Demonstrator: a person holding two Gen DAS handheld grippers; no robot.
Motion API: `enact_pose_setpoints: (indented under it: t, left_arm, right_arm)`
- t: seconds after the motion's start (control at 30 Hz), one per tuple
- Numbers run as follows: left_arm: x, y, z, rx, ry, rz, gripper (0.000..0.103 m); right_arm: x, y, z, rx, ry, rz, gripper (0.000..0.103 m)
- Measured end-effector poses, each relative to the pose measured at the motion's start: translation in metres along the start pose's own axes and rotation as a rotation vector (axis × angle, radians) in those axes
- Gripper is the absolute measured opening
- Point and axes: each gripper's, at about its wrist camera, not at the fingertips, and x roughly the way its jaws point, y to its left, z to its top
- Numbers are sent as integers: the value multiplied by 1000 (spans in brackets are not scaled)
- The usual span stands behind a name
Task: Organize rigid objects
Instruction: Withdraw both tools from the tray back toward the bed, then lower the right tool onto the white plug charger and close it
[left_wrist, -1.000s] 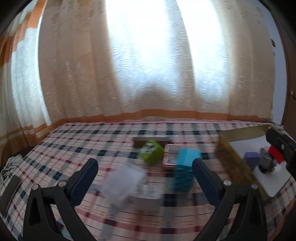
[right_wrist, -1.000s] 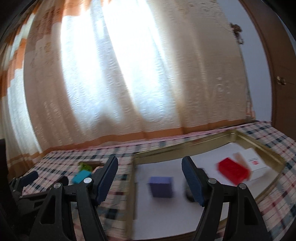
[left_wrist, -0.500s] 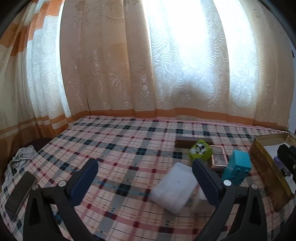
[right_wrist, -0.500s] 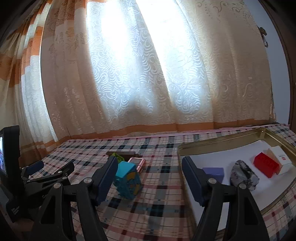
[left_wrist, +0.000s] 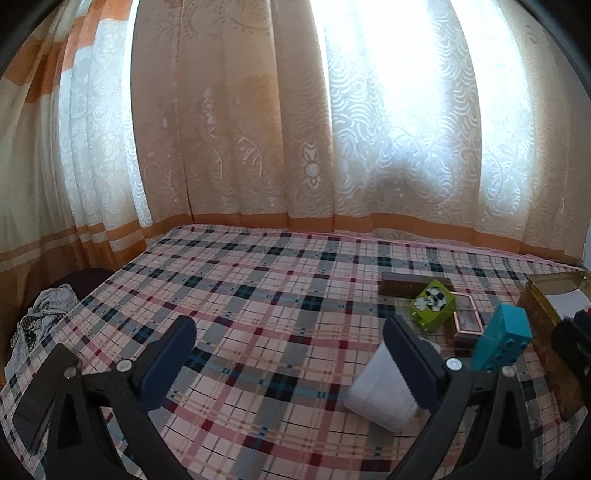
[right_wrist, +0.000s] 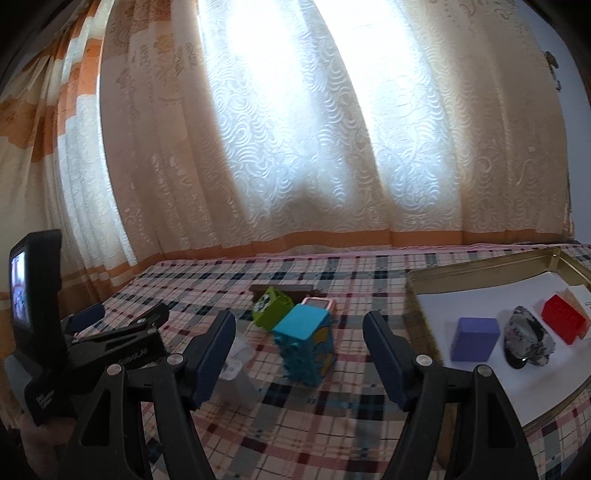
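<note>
Nearest the right wrist camera, the right gripper (right_wrist: 299, 350) stands wide with nothing between its fingers, lined up on the teal block (right_wrist: 304, 345) that stands on the checked cloth (right_wrist: 332, 424) just ahead. The left gripper (left_wrist: 288, 363) is likewise wide and empty over bare cloth, with a pale translucent box (left_wrist: 380, 391) lying by its right finger. Beyond the teal block sit a green block (right_wrist: 272, 308) and a small pink-rimmed case (right_wrist: 319, 304), close together and possibly touching, with a dark flat box (right_wrist: 284, 288) behind them. To the right, well apart from that cluster, the gold tray (right_wrist: 480, 260) already holds a purple cube (right_wrist: 474, 339), a grey mottled lump (right_wrist: 528, 339) and a red block (right_wrist: 563, 321). The risk I see is crowding: a wide approach on the teal block could clip the green block or the case behind it and shove them along the cloth. The tall teal block could also tip if caught high or off-centre, and the soft cloth may bunch under a dragging finger. Behind everything hang the bright curtains (right_wrist: 314, 147).
</note>
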Motion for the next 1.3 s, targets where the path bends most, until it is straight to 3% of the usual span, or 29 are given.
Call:
enact_pose_setpoints:
  t: [0.17, 0.47, 0.67, 0.93, 1.03, 1.13, 1.3]
  left_arm:
    - [13, 16, 1, -38, 51, 1, 102]
    - [40, 41, 1, -81, 160, 9, 102]
    - [52, 33, -1, -32, 223, -17, 102]
    - [51, 29, -1, -8, 222, -26, 102]
    - [51, 28, -1, -3, 222, -28, 102]
    - [51, 28, -1, -1, 225, -27, 102]
    - [50, 28, -2, -8, 219, -37, 102]
  right_arm:
    - [0, 4, -2, -19, 28, 39, 74]
    - [30, 12, -13, -71, 261, 135, 74]
    - [64, 31, -23, -151, 429, 219, 74]
    - [89, 41, -20, -153, 459, 248, 73]
    - [91, 43, -21, -149, 467, 267, 49]
    - [97, 44, -25, -154, 503, 261, 44]
    - [92, 44, -25, -165, 487, 256, 41]
